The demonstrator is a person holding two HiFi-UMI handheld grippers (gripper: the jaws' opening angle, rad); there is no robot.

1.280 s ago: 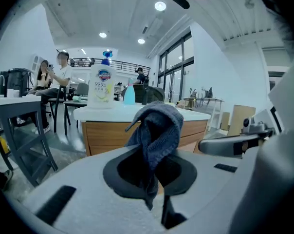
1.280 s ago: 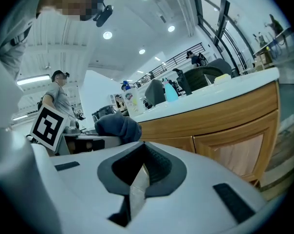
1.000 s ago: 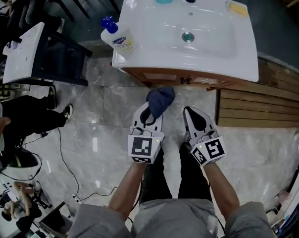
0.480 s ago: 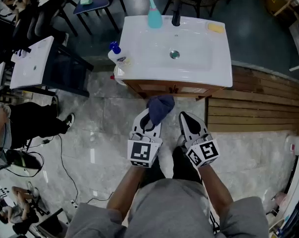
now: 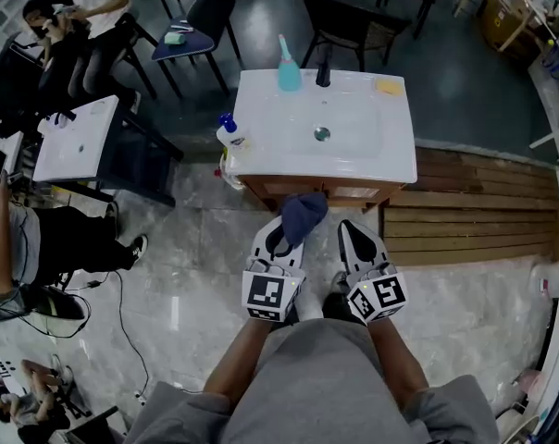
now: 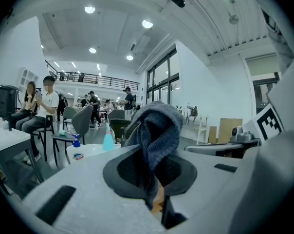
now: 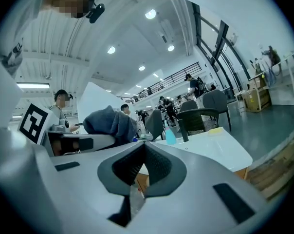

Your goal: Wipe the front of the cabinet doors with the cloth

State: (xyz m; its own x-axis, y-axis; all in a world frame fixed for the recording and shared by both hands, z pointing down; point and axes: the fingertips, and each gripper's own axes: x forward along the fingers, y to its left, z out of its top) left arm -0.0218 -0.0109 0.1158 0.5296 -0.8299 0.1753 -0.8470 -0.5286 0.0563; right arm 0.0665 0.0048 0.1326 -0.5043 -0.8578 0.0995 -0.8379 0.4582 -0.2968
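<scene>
Blue cloth, one, in left gripper

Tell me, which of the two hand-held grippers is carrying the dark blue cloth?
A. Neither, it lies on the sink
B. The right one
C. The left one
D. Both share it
C: the left gripper is clamped on the cloth, which bunches up out of its jaws, while the right gripper shows nothing between its closed jaws.
</scene>
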